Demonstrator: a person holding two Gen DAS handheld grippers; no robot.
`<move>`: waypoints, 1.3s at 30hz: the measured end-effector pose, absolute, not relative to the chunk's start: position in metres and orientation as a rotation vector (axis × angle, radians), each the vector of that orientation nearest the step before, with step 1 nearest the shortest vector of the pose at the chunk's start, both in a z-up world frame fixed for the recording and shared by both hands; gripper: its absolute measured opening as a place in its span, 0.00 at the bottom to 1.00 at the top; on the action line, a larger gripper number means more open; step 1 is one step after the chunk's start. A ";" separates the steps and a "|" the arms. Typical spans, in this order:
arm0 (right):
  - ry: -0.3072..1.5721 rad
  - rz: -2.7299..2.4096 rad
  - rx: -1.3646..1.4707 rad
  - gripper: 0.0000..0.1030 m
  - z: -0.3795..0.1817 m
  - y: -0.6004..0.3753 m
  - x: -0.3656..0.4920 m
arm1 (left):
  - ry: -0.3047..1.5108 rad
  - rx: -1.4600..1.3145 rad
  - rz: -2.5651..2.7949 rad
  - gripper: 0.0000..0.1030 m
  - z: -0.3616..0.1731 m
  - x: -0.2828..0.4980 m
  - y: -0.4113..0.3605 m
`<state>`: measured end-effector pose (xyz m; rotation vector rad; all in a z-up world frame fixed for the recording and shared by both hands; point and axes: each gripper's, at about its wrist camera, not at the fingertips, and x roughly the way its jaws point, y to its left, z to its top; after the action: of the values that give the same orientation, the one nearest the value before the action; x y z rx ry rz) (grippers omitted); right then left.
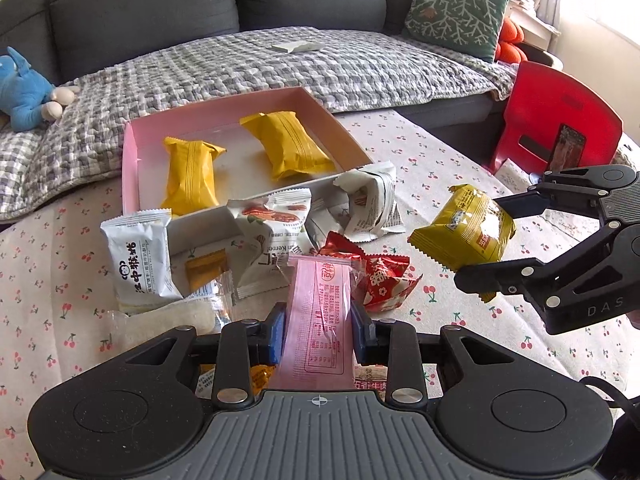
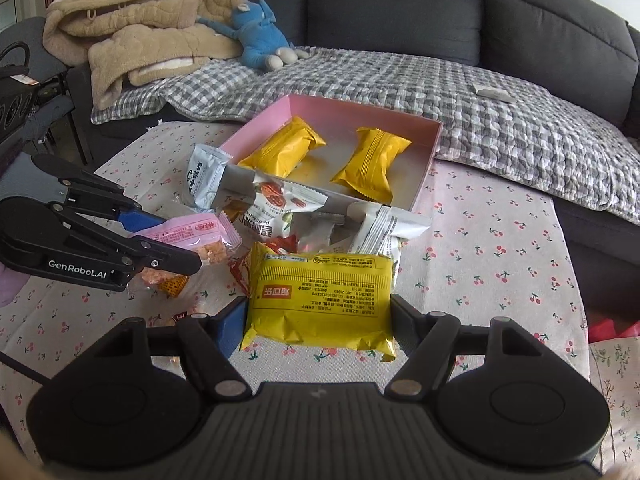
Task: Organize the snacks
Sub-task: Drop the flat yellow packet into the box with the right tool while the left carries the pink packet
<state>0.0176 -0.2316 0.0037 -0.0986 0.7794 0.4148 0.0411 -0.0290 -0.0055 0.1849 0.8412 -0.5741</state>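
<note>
Hidden: loose packets (image 1: pixel 276 232) overlap near the box; their number cannot be told.
Pink box (image 1: pixel 132 160): far on table (image 2: pixel 500 248), two orange packs (image 1: pixel 192 178) inside.
Left gripper (image 1: pixel 318 330): jaws pinching pink packet (image 1: pixel 318 312).
Right gripper (image 2: pixel 318 320): jaws pinching yellow packet (image 2: pixel 320 300).

Both wrist cameras look steeply down along their tools, close over the counter (image 1: pixel 400 152), sharing the pink box (image 1: pixel 132 152) and sofa (image 2: pixel 400 0).
</note>
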 end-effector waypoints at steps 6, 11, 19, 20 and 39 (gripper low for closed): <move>0.775 0.388 -0.092 0.68 0.017 -0.223 0.033 | 0.814 0.164 -0.537 0.29 0.002 0.048 -0.028; 0.777 0.370 -0.033 0.68 0.027 -0.220 0.053 | 0.803 0.143 -0.504 0.29 0.006 0.056 -0.025; 0.770 0.353 0.040 0.68 0.032 -0.205 0.090 | 0.793 0.089 -0.408 0.29 0.008 0.078 -0.013; 0.773 0.350 0.052 0.68 0.032 -0.203 0.096 | 0.794 0.081 -0.399 0.29 0.008 0.080 -0.011; 0.803 0.304 0.250 0.69 0.006 -0.187 0.178 | 0.800 -0.021 -0.270 0.29 0.006 0.124 0.020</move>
<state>0.1777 -0.1867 0.0057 0.2497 0.8031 0.3040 0.1242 0.0200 0.0063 -0.0211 0.8003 -0.2698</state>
